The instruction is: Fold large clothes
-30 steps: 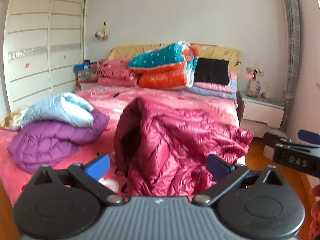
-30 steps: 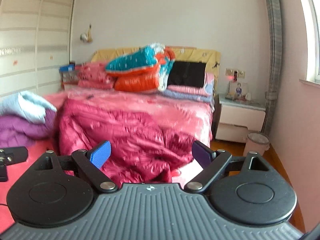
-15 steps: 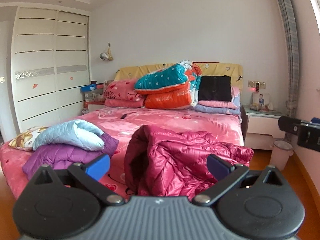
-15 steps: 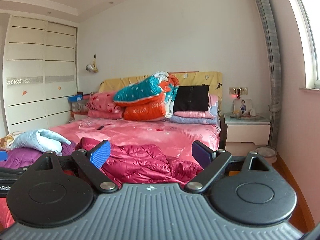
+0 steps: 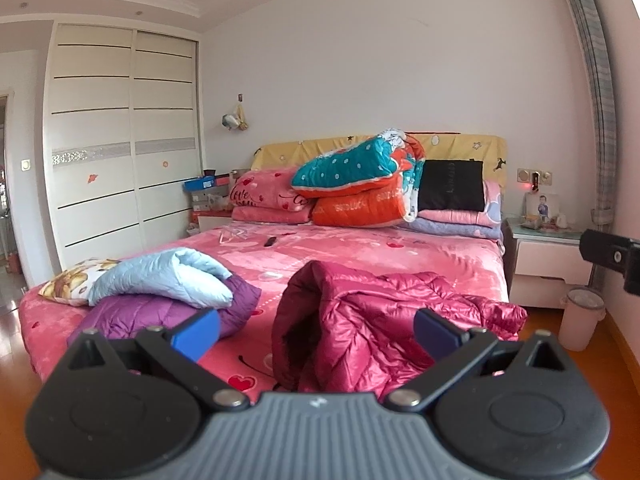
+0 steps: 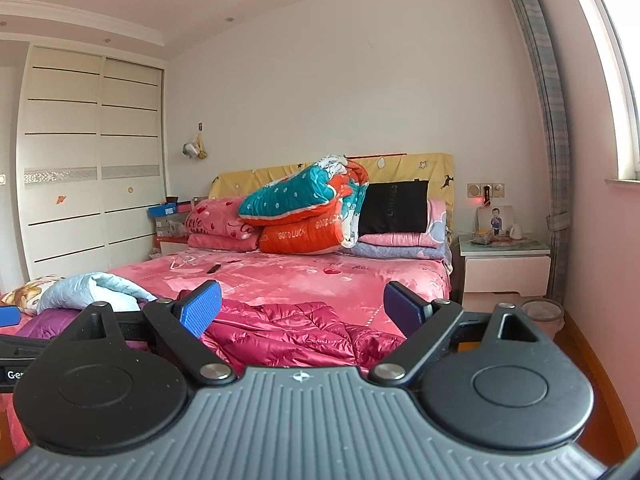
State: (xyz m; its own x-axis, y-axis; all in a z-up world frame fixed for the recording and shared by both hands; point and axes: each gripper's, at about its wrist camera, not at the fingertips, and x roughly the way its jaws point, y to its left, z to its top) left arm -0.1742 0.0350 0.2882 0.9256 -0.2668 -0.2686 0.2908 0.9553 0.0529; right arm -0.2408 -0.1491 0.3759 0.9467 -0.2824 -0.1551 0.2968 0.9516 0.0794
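The left gripper (image 5: 316, 332) has its jaws wide apart and holds nothing; the right gripper (image 6: 302, 306) is the same — both hover short of the bed, clear of any cloth. Just ahead of them the red puffer jacket (image 5: 372, 320) lies in a rumpled heap at the foot of the bed (image 5: 360, 248), one side humped up, the rest trailing toward the right edge. By the look of it, no tidy fold is made yet, so spreading it flat and folding are all left to do. To the left sits a purple jacket (image 5: 132, 316) with a pale blue one (image 5: 164, 278) on top, loosely bundled. Open pink bedspread stretches behind the red jacket up to the stacked quilts (image 5: 360, 188) — fair room for spreading. The bed's right edge is close, with a waste bin (image 5: 580, 318) and nightstand (image 5: 548, 264) beyond.
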